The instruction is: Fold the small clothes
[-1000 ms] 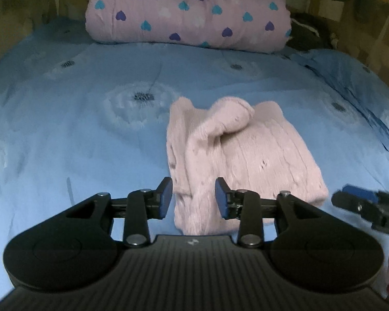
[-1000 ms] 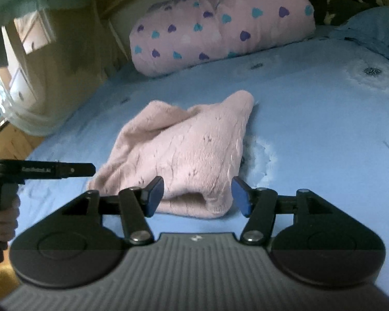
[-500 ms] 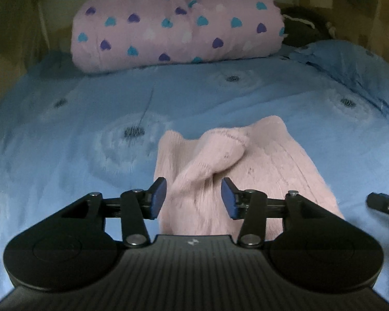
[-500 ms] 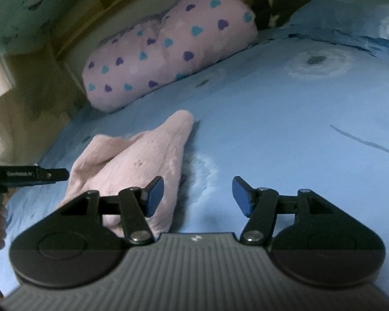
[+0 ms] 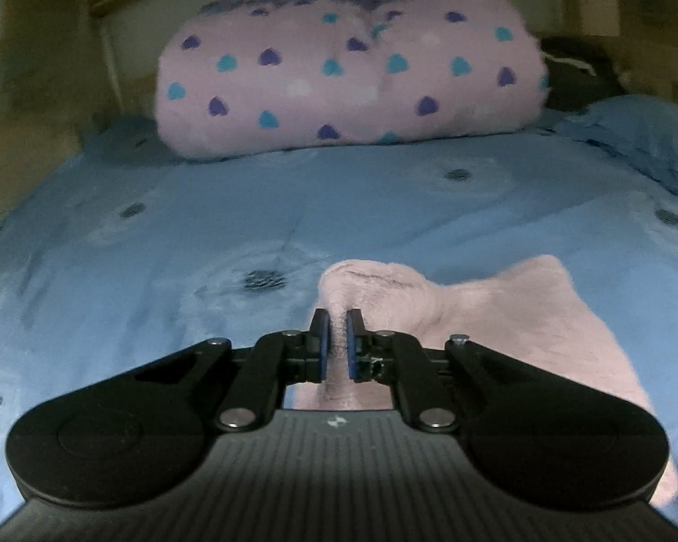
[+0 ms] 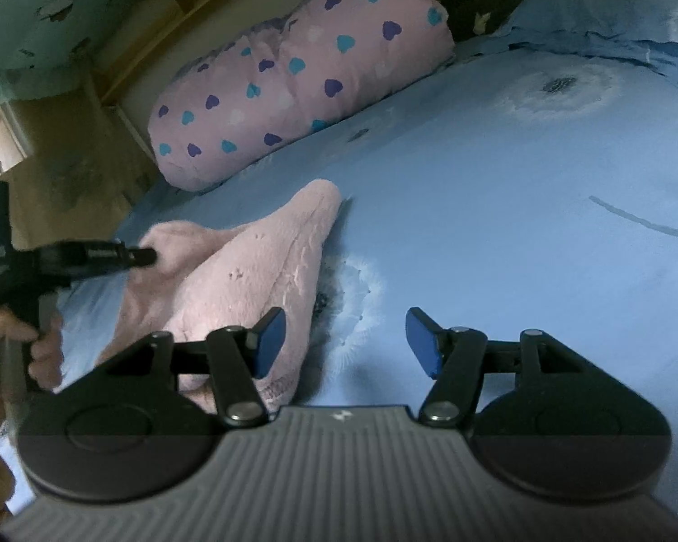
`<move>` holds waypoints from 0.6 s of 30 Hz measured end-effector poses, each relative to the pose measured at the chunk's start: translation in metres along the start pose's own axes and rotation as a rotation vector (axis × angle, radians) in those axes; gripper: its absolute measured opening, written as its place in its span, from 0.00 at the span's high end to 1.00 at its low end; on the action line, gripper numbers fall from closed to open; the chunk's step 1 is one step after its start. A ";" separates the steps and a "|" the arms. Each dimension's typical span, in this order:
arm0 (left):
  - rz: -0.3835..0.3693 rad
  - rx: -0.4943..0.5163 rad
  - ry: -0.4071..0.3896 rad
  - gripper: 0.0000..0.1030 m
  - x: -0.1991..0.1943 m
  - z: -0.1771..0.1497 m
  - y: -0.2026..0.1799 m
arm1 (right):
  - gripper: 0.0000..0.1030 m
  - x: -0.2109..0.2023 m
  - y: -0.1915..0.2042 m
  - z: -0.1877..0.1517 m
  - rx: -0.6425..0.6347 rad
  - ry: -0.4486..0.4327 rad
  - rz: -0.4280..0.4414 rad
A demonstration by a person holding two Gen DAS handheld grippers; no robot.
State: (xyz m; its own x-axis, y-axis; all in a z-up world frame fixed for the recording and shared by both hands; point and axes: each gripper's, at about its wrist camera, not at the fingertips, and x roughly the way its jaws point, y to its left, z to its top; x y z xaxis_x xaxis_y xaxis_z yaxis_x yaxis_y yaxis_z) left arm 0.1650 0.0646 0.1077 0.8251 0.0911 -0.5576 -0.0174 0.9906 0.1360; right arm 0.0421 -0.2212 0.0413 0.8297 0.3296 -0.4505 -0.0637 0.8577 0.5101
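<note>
A small pink knitted sweater [image 5: 510, 316] is seen lying on a bed covered by a blue sheet [image 5: 158, 235] printed with pale dandelion heads. In the left wrist view the garment is spread from the near centre toward the right, with a bunched fold raised at its left edge. That fold is pinched by the left hand-held gripper [image 5: 335, 343]: its blue pads [image 5: 323, 352] are drawn nearly together and the pink knit is squeezed in the narrow slot between them. In the right wrist view the same sweater [image 6: 248, 280] is placed at the near left of the bed, one pointed corner reaching toward the far side, and the left hand-held gripper [image 6: 147, 256] is shown coming in from the left with its tip clamped on the raised fold, a person's hand [image 6: 18, 348] wrapped around its handle. The right hand-held gripper [image 6: 343, 338] is held released, its jaws spread apart above the sheet just to the right of the sweater; nothing is gripped between them, though the left pad is seen over the garment's near edge. A rolled pink blanket with blue and purple hearts [image 5: 352, 72] is laid across the far end of the bed.
</note>
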 end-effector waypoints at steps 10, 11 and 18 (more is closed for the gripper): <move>0.068 -0.022 0.108 0.90 0.056 -0.029 0.029 | 0.40 0.011 0.006 -0.007 -0.029 0.025 0.016; 0.067 -0.015 0.103 0.89 0.054 -0.031 0.029 | 0.40 0.013 0.006 -0.007 -0.029 0.029 0.017; -0.016 -0.078 0.107 0.77 0.015 -0.029 0.038 | 0.40 0.013 0.010 -0.008 -0.048 0.027 0.019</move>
State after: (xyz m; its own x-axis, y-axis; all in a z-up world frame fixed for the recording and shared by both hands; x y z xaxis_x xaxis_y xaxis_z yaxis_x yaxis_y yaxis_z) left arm 0.1600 0.1070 0.0809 0.7605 0.0814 -0.6443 -0.0519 0.9966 0.0646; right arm 0.0473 -0.2048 0.0345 0.8128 0.3561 -0.4610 -0.1066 0.8690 0.4832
